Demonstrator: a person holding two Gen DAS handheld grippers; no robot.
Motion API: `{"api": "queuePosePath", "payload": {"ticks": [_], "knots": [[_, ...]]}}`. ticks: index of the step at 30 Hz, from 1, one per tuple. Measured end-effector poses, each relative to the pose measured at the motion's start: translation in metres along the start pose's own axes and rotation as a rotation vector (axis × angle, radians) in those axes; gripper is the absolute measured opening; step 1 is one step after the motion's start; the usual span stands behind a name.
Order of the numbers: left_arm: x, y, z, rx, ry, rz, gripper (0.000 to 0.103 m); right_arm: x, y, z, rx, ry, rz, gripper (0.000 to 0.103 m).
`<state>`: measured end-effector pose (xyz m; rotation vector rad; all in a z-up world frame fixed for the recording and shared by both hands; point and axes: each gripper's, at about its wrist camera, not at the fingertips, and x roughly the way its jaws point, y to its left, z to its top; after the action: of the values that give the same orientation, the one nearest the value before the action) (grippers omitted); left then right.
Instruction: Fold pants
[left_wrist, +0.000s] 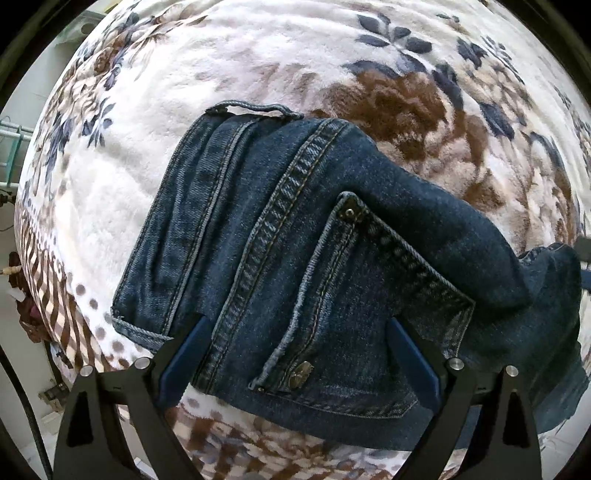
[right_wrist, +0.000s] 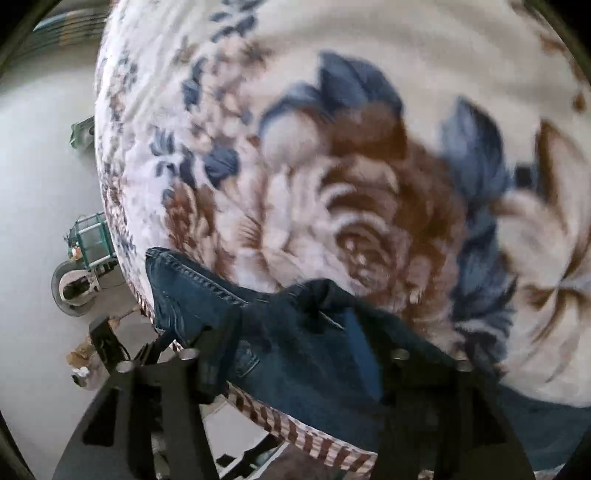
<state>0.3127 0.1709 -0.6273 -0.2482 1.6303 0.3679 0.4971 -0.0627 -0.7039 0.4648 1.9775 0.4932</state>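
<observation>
The jeans (left_wrist: 314, 258) are lying folded on the floral blanket (left_wrist: 258, 55) near the bed's edge, the left claw (left_wrist: 299, 354) hovering spread over the pocket, seemingly released, while the right claw (right_wrist: 295, 332) is pinching denim, likely carrying the next fold.

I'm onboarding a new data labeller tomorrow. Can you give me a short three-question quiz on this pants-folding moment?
1. True or false: the left gripper has its fingers spread wide over the jeans.
2. Multiple choice: the jeans lie on (A) a bare wooden table, (B) a floral fleece blanket, (C) a tiled floor.
3. Short answer: in the right wrist view, what does the right gripper have bunched between its fingers?

Key
1. True. Both blue pads are far apart, either side of the back pocket.
2. B.
3. A fold of the dark denim, though that view is blurred.
</observation>
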Motion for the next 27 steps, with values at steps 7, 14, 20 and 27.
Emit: {"api": "queuePosePath", "payload": {"ticks": [7,14,20,27], "knots": [[-0.001,0.001,-0.002,0.003,-0.008,-0.003,0.098,0.018,0.004,-0.005,0.076,-0.092,0.023,0.008],[-0.006,0.001,-0.003,0.013,-0.009,-0.004,0.098,0.007,0.005,0.005,0.048,-0.139,-0.034,0.007],[-0.038,-0.004,-0.016,0.009,-0.062,-0.045,0.097,-0.065,0.006,-0.03,0.021,-0.313,-0.134,0.039],[-0.052,-0.034,-0.036,0.086,-0.072,-0.073,0.097,-0.018,-0.022,-0.072,0.063,-0.212,-0.144,0.052]]}}
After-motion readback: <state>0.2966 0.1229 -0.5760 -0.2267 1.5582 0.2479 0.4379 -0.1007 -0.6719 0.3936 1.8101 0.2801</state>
